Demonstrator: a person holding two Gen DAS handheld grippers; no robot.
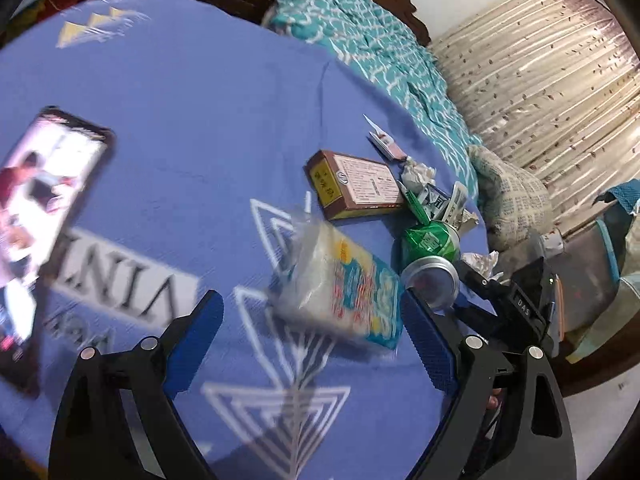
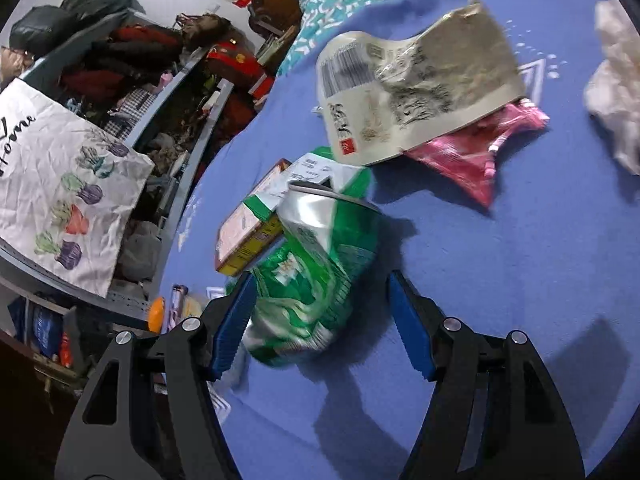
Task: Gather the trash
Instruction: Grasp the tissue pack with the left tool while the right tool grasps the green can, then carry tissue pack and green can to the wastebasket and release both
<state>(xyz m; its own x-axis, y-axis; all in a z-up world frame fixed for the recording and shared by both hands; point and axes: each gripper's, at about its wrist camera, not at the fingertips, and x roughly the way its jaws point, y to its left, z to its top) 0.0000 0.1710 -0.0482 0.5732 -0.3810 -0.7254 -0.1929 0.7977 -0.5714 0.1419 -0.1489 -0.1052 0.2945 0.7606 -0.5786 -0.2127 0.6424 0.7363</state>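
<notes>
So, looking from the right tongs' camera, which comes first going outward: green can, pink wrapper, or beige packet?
1. Green can, crushed, between the right tongs.
2. Pink wrapper, beyond, to the right.
3. Beige packet, overlapping it, slightly farther.

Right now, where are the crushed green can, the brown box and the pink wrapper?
crushed green can (image 2: 320,264), right wrist view, dented side wall.
brown box (image 1: 356,184), left wrist view, printed top face.
pink wrapper (image 2: 468,152), right wrist view, middle of the exposed foil.

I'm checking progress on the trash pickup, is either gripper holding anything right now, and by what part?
Nothing is held. The right gripper is open around the crushed green can; the left gripper is open around the tissue pack.
</notes>
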